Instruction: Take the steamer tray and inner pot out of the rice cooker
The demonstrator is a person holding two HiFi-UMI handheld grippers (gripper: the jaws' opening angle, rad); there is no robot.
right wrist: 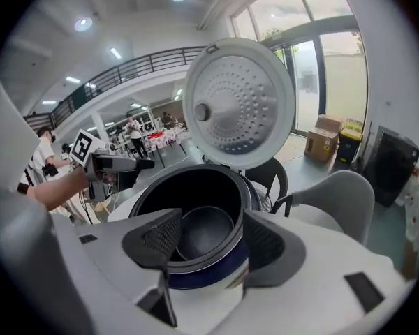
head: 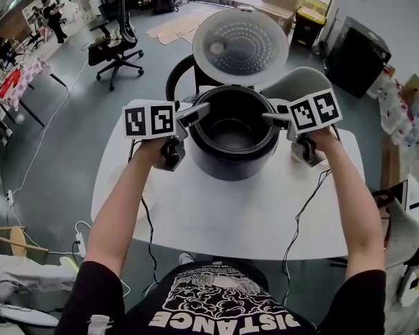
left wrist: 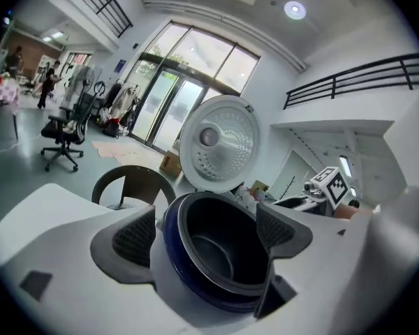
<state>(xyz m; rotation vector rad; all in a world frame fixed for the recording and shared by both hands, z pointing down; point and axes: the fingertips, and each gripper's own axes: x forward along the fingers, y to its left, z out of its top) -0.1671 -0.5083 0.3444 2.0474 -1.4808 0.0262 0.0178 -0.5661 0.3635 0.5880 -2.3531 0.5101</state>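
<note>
The left hand-held gripper (left wrist: 206, 232) holds its jaws wide apart at the left rim of the rice cooker (head: 230, 165) and grips nothing. The right hand-held gripper (right wrist: 206, 239), jaws also apart, has the right rim showing between its pads, unpressed. The dark inner pot (head: 232, 135) sits inside the dark blue cooker on the white table (head: 230, 218). The round lid (head: 241, 46) stands raised on the far side.

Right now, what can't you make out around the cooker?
Steamer tray: no view shows one; the pot is dark inside.
Cooker base: both gripper views, fingers and gripper bodies cover it.
Left gripper touching the cooker: head view, too small.
</note>
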